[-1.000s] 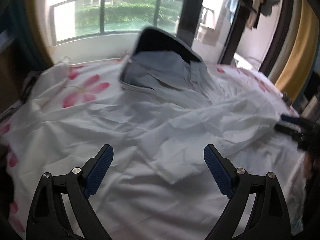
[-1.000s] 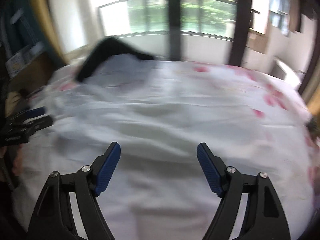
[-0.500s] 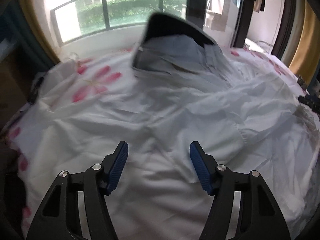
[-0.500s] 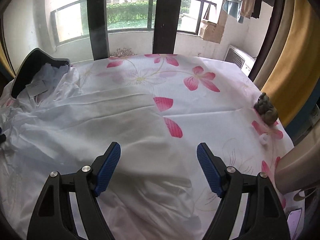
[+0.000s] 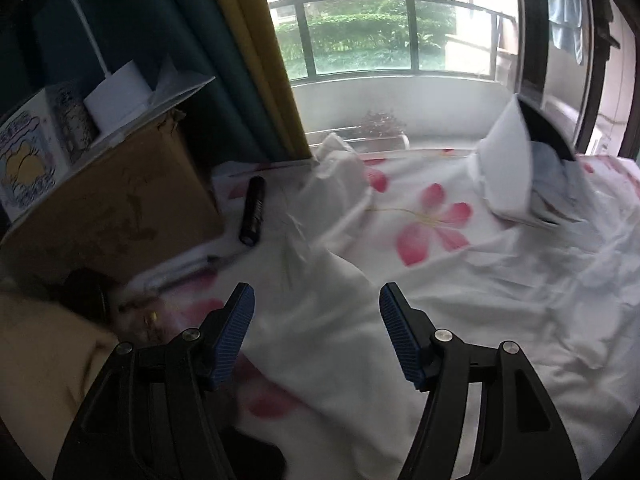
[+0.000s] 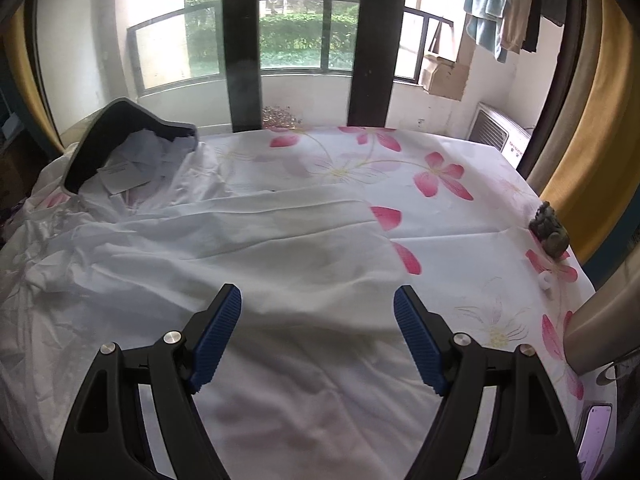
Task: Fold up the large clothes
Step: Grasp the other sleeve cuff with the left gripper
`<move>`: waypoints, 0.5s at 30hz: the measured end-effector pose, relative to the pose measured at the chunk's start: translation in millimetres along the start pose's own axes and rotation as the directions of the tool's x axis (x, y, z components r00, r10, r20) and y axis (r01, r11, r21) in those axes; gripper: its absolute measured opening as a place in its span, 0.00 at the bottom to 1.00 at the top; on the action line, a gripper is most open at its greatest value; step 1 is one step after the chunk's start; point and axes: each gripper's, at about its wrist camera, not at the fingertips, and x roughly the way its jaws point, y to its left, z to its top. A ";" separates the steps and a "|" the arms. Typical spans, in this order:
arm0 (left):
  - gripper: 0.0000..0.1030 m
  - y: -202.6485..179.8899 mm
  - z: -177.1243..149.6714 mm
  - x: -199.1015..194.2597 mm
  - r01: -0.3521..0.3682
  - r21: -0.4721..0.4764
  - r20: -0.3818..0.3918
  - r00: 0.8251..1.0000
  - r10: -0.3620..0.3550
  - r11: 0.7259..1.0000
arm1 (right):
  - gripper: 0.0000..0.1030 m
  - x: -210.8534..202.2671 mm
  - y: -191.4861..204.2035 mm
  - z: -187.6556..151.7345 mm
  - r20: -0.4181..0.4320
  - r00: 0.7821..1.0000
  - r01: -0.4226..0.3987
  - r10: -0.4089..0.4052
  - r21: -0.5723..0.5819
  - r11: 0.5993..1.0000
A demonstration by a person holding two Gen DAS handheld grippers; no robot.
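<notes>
A large white garment (image 5: pixel 460 312) lies rumpled across a flower-print sheet (image 5: pixel 424 224); its sleeve (image 5: pixel 320 216) runs toward the far left. Its dark-lined hood (image 5: pixel 536 152) stands up at the far right. My left gripper (image 5: pixel 316 328) is open and empty, hovering over the sleeve's near part. In the right wrist view the garment (image 6: pixel 240 248) spreads over the left and middle, the hood (image 6: pixel 120 140) at the far left. My right gripper (image 6: pixel 318 328) is open and empty above the garment's right side.
A cardboard box (image 5: pixel 112 208) with books stands at the left, a black flashlight (image 5: pixel 253 216) beside it on the sheet. A small figurine (image 6: pixel 549 231) and a white cap (image 6: pixel 546 280) sit at the sheet's right edge. A phone (image 6: pixel 594 436) lies at the lower right.
My left gripper has swung left, from the garment's middle to its sleeve by the box. My right gripper has stayed nearly still over the garment's right side. Both remain open.
</notes>
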 end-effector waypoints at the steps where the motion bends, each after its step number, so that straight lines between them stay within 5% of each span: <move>1: 0.67 0.7 2.9 7.2 -0.010 0.017 -0.008 1.000 0.010 1.000 | 0.76 -1.3 1.9 0.2 0.002 1.000 -0.001 0.001 -0.001 1.000; 3: 0.66 0.4 4.6 21.9 -0.013 0.037 -0.029 0.999 0.014 0.999 | 0.76 -3.5 5.3 0.5 0.004 1.000 -0.002 0.002 -0.004 1.000; 6: 0.50 3.5 -4.5 48.5 0.002 0.024 -0.106 0.994 0.001 1.000 | 0.76 -5.1 10.0 1.1 0.000 1.000 -0.002 0.002 -0.012 1.000; 8: 0.46 8.9 -8.5 48.0 0.034 -0.021 -0.084 0.996 -0.036 0.999 | 0.76 -5.6 10.7 1.4 -0.002 1.000 -0.001 0.001 -0.014 1.000; 12: 0.08 6.1 -9.6 44.0 0.088 -0.038 -0.083 0.992 -0.091 0.995 | 0.76 -7.1 13.4 4.1 -0.005 1.000 -0.018 0.018 -0.016 1.000; 15: 0.05 -2.9 -10.8 37.1 0.090 -0.036 -0.067 0.994 -0.092 0.995 | 0.76 -11.9 17.8 5.7 0.012 0.999 -0.032 0.033 -0.026 0.999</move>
